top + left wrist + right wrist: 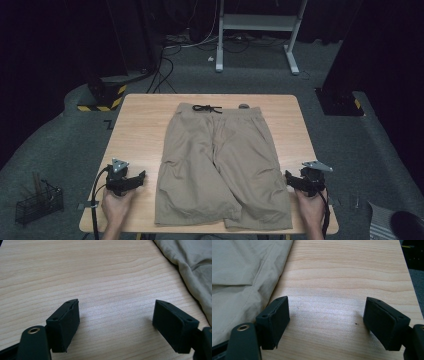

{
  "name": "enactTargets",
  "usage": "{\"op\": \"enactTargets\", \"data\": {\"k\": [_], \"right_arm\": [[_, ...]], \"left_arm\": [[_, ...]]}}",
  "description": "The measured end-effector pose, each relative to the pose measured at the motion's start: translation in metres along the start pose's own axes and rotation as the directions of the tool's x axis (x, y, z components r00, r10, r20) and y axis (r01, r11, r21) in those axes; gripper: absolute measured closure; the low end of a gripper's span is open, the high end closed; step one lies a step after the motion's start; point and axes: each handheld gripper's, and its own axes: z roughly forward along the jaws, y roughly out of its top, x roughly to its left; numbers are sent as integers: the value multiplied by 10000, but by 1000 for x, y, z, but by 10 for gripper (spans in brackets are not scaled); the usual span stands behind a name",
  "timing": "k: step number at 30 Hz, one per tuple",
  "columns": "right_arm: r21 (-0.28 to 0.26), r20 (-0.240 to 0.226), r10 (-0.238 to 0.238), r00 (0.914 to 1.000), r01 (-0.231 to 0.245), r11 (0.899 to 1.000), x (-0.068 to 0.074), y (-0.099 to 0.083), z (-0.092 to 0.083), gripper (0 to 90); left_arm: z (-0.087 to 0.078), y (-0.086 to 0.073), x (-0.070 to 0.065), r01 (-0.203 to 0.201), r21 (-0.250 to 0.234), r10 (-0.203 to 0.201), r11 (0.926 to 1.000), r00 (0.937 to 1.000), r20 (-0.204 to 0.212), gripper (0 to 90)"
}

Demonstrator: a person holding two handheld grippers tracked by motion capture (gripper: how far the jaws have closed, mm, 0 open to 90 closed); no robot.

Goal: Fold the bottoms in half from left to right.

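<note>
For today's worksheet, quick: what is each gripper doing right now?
Left gripper: open, holding nothing, beside the shorts.
Right gripper: open, holding nothing, at the shorts' other side.

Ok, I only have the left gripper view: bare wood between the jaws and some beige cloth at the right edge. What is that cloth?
Observer: A pair of khaki shorts, laid flat on the table, waistband at the far side.
Operator: Where is the other gripper?
Observer: The right gripper sits at the near right of the shorts, just off the leg hem.
Operator: Is it holding anything?
Observer: No. In the right gripper view its jaws stand open over bare wood, the shorts beside its left jaw.
Operator: And mine from above?
Observer: The left gripper rests near the left leg, apart from the cloth.
</note>
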Motion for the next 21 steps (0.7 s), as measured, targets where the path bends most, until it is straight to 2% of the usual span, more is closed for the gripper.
{"op": "enactTargets", "data": {"k": [21], "right_arm": [[-57, 75, 101, 9999, -101, 9999, 0, 0, 0, 251]], "left_arm": [[0, 0, 0, 7, -2, -7, 10000, 10000, -28, 220]]}}
